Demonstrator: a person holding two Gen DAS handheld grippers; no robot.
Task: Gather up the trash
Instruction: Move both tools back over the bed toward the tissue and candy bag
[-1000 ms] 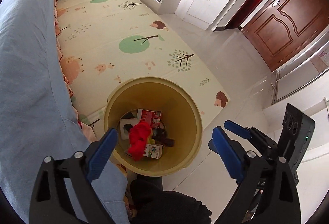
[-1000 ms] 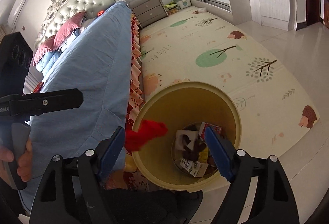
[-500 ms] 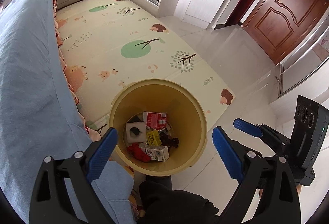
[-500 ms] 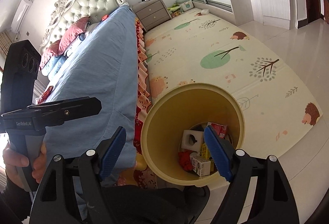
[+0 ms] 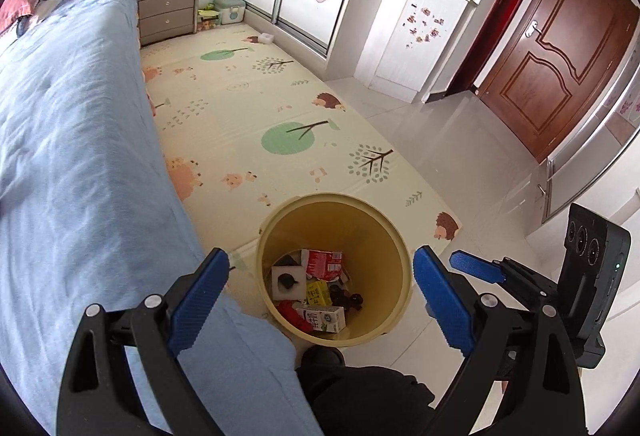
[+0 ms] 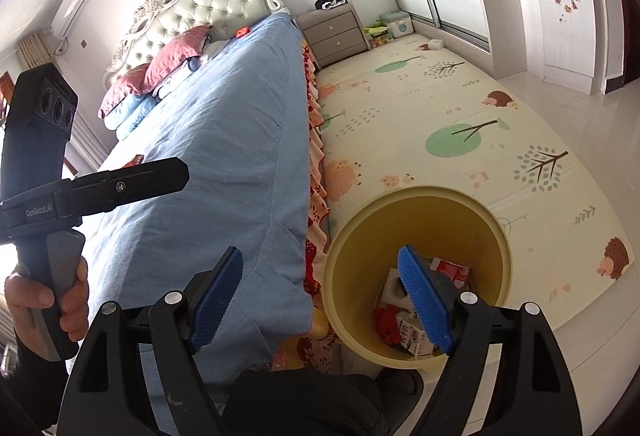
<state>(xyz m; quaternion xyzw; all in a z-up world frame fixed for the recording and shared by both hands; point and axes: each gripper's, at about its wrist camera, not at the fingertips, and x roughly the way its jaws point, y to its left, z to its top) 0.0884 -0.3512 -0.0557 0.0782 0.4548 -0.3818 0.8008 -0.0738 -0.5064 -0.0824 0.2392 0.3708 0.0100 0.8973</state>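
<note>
A yellow bin (image 5: 394,236) stands on the floor at the foot corner of the bed. It holds a red crumpled wrapper (image 5: 290,310), a white milk carton (image 5: 324,318), a yellow carton (image 5: 318,292), a red carton (image 5: 322,262) and a white foam piece (image 5: 286,280). My left gripper (image 5: 320,256) hangs open and empty high over the bin. In the right wrist view my right gripper (image 6: 320,256) is also open and empty, above the bed corner and the bin (image 6: 340,264). A small red item (image 6: 242,31) lies on the bed near the pillows.
The blue-covered bed (image 5: 72,155) fills the left side. A patterned play mat (image 5: 260,107) covers the floor beyond the bin, with a grey nightstand (image 5: 168,11) at its far end. White cupboards and a brown door (image 5: 560,47) stand at the right. A hand (image 6: 44,300) holds the left gripper's handle.
The red wrapper, in the air at the bin's rim a second ago, now lies inside the bin. Both grippers have risen and tilted up, so the bin looks smaller and lower.
</note>
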